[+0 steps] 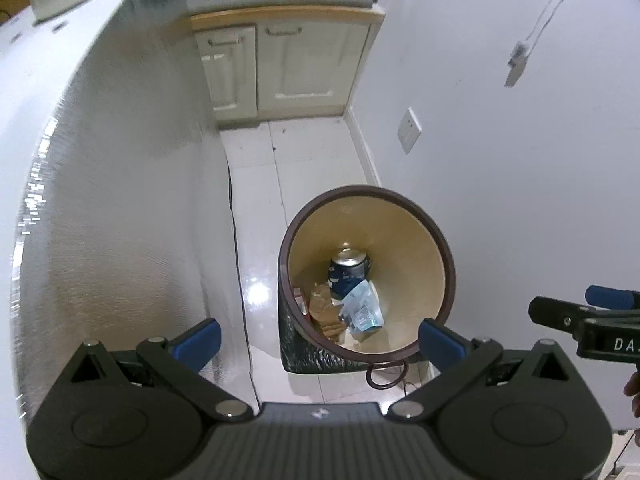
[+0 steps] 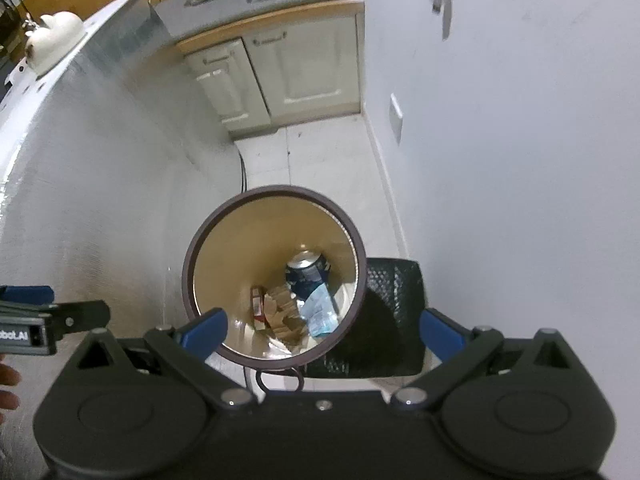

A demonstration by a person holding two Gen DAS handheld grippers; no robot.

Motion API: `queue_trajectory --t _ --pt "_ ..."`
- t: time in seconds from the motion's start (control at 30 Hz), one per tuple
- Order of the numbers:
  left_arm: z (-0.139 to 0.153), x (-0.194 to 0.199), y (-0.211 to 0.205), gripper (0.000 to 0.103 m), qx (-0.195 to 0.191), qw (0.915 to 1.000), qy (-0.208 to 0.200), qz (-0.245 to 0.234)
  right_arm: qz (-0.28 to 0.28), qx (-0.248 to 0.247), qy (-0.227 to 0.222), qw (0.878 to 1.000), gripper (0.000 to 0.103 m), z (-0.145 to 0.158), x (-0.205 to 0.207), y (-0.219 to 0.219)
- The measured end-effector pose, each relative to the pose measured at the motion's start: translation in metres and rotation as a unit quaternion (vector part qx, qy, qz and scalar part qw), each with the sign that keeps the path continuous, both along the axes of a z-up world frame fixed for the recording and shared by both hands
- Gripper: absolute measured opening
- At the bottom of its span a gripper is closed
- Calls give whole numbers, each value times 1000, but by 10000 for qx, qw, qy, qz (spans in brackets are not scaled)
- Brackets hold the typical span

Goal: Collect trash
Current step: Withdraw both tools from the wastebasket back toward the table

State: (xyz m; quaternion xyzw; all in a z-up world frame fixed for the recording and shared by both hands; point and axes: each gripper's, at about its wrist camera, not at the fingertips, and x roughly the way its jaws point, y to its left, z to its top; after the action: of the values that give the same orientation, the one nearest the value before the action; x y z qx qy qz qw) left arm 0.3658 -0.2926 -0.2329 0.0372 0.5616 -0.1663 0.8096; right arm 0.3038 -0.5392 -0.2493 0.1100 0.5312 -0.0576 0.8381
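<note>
A round trash bin with a dark brown rim (image 1: 450,264) (image 2: 362,264) and tan inside stands on the white tile floor below both grippers. Inside lie a blue drink can (image 1: 347,270) (image 2: 306,272), a crumpled pale blue plastic wrapper (image 1: 362,308) (image 2: 320,310), brown paper scraps (image 1: 324,312) (image 2: 286,314) and a small red and white packet (image 2: 258,302). My left gripper (image 1: 320,340) is open and empty above the bin's near left edge. My right gripper (image 2: 324,330) is open and empty above the bin's near edge.
A white appliance wall (image 1: 120,200) (image 2: 100,200) rises close on the left. A white room wall (image 1: 520,200) (image 2: 520,200) with a socket plate (image 1: 409,130) is on the right. Cream cabinets (image 1: 280,68) (image 2: 288,72) stand at the far end.
</note>
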Motion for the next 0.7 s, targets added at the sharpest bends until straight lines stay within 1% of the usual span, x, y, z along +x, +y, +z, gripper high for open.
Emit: queue_trajectory --t 0.33,0.7 --pt "48 -39 26 103 -323 9985 -399 192 67 -197 -467 9987 103 55 -38 9" --pt "103 -80 67 103 -672 9921 -992 367 103 -442 -1005 9939 103 111 -76 37"
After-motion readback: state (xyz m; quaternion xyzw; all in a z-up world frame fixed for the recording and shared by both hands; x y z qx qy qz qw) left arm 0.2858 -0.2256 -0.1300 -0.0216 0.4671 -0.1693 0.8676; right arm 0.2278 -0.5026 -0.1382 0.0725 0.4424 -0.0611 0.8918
